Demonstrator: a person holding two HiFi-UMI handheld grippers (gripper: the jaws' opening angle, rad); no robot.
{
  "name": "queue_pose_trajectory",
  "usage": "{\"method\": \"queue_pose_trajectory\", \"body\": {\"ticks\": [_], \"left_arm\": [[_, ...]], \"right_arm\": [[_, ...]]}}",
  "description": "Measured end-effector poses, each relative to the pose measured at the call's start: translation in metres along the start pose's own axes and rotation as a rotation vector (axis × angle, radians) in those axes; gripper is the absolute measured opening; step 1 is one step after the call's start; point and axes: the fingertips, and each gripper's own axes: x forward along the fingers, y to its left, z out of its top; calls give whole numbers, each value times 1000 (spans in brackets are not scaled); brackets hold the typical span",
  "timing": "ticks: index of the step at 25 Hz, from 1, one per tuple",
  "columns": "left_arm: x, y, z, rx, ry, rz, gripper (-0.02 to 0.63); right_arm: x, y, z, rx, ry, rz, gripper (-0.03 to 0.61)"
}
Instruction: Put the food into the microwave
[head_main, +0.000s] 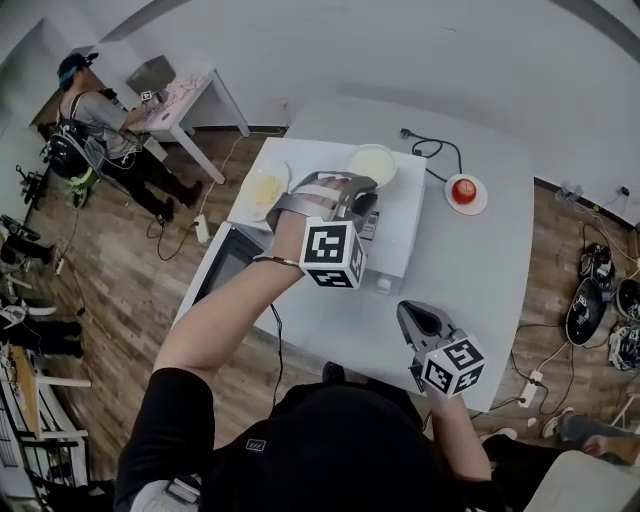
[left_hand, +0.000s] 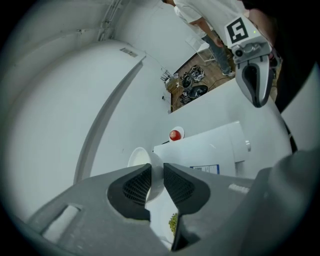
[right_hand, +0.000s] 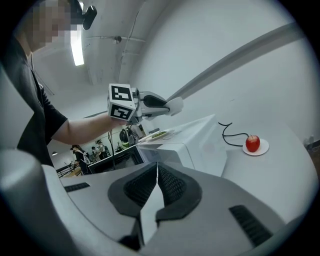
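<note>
My left gripper (head_main: 362, 188) (left_hand: 156, 172) is shut on the rim of a small white bowl (head_main: 372, 163) (left_hand: 137, 157). In the right gripper view the bowl (right_hand: 175, 106) hangs clear above the white microwave (head_main: 400, 235) (right_hand: 200, 145). A plate of yellow-green food (head_main: 265, 188) (right_hand: 156, 135) lies on the microwave's top at the left, below that gripper. The microwave's dark door (head_main: 225, 265) stands open on the left side. My right gripper (head_main: 412, 315) (right_hand: 157, 167) is shut with nothing in it, low over the table near me.
A red apple on a small plate (head_main: 464, 191) (right_hand: 253, 143) sits at the table's far right, with a black cable (head_main: 432, 150) behind it. At the far left a person (head_main: 95, 110) stands at another table. Gear lies on the floor at the right (head_main: 600, 300).
</note>
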Motion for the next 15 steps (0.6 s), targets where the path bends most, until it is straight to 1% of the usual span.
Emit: {"method": "queue_pose_trajectory", "body": {"ticks": [7,15], "left_arm": [[-59,-10,-26,27,-34,12,81],[-116,-30,-64,64,-35,26,81]], "right_arm": [[35,47,11,-49,-2,18,17],[76,103,13,-73,10,55,17]]}}
